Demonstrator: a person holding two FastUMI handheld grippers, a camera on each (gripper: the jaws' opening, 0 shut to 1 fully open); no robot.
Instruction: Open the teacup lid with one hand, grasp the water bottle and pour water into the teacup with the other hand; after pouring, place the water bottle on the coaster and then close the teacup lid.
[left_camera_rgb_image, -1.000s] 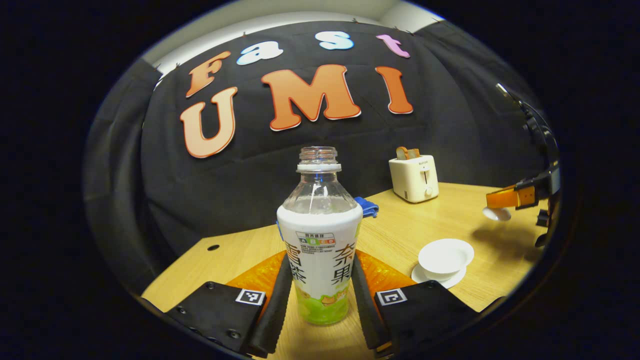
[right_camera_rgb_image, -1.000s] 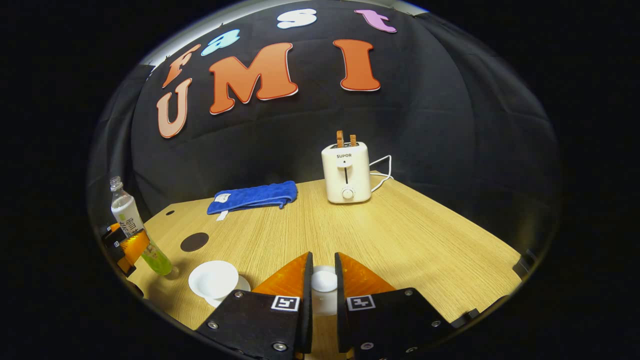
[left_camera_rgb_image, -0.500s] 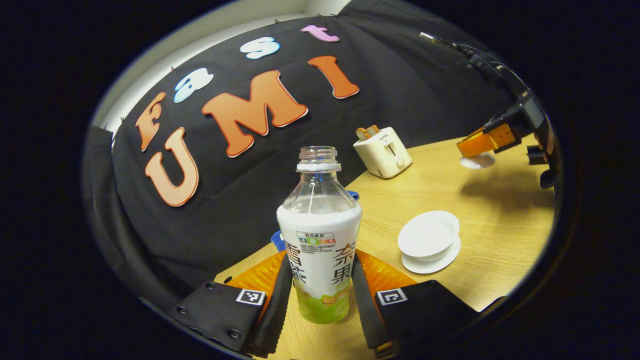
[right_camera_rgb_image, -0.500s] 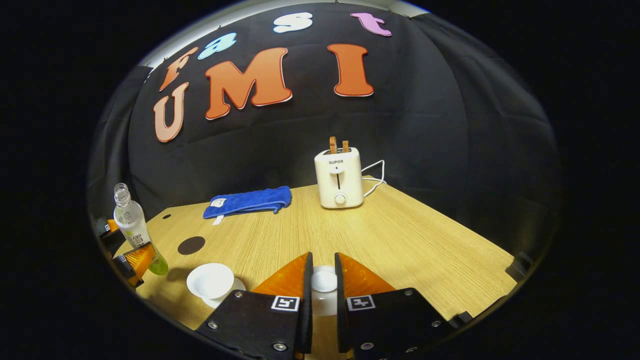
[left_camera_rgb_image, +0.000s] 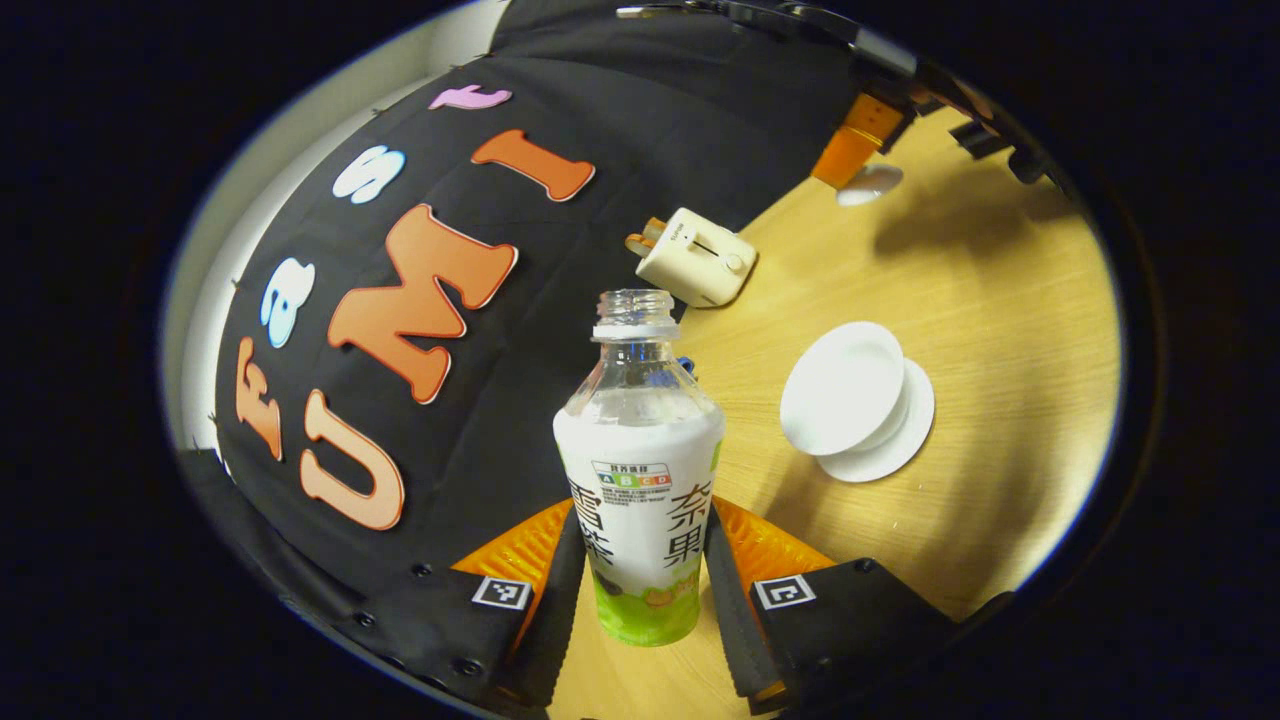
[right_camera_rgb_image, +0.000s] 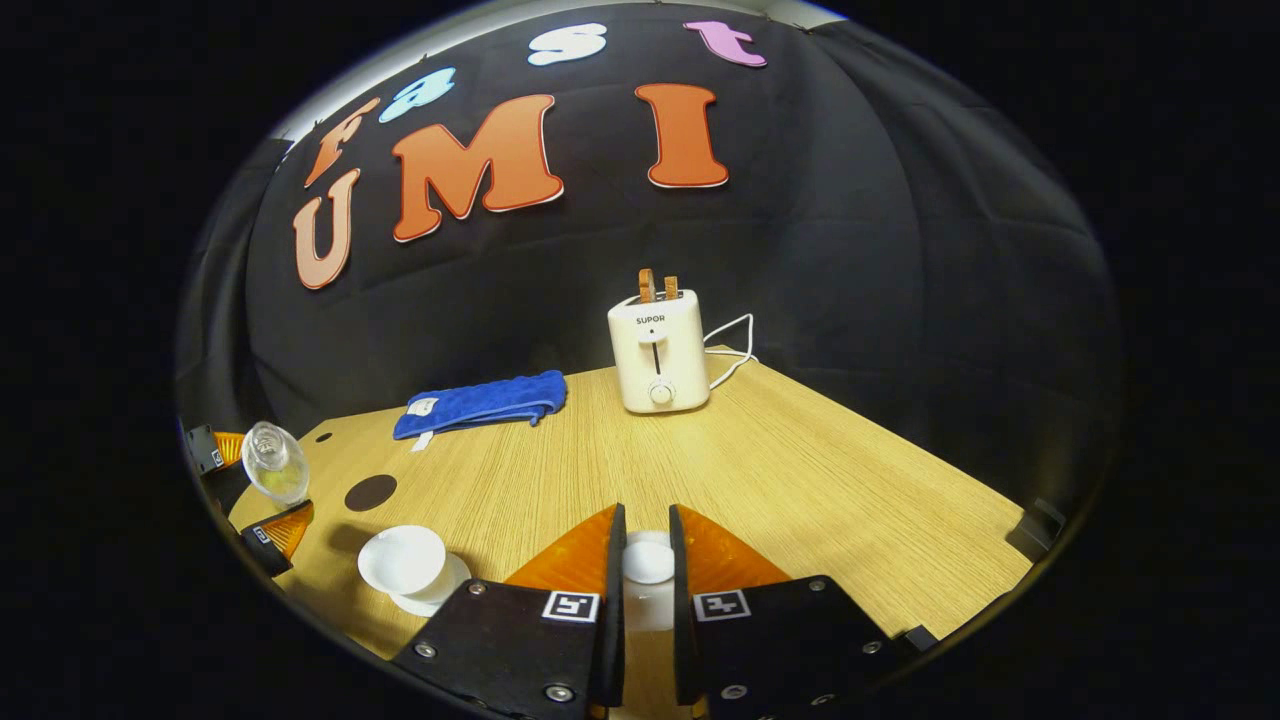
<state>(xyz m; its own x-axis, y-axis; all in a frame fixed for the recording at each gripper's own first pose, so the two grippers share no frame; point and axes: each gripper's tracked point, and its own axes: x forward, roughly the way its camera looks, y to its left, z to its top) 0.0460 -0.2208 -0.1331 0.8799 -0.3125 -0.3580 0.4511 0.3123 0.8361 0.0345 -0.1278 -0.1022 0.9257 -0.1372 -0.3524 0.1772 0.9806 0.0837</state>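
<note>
Teacup (left_camera_rgb_image: 845, 388) sits open on its saucer (left_camera_rgb_image: 890, 440) on the wooden table (left_camera_rgb_image: 1000, 330), at about two o'clock from the bottle in the left gripper view; in the right gripper view it lies near eight o'clock, close to the edge. Whether any water is inside cannot be told from either view.

The water bottle (left_camera_rgb_image: 640, 470) is uncapped and clamped between both fingers of the left gripper (left_camera_rgb_image: 640, 590), which press on its label. Against the slanted table it is clearly tilted. In the right gripper view the bottle's open mouth points toward the camera, so most of its body is hidden, and the fingers on either side of it are cut off by the edge.

The right gripper (right_camera_rgb_image: 647, 585) is closed on the teacup lid (right_camera_rgb_image: 648, 562): both fingers squeeze its small knob, while the lid's wider part is mostly hidden between and below them. In the left gripper view that lid hangs at one o'clock, off the table.

A dark round coaster (right_camera_rgb_image: 371, 492) lies bare at nine o'clock in the right gripper view, just past the cup. Behind it are a folded blue towel (right_camera_rgb_image: 480, 402) with a small tag too tiny to read, and a cream toaster (right_camera_rgb_image: 656, 350) with toast in it and a white cord trailing away.
</note>
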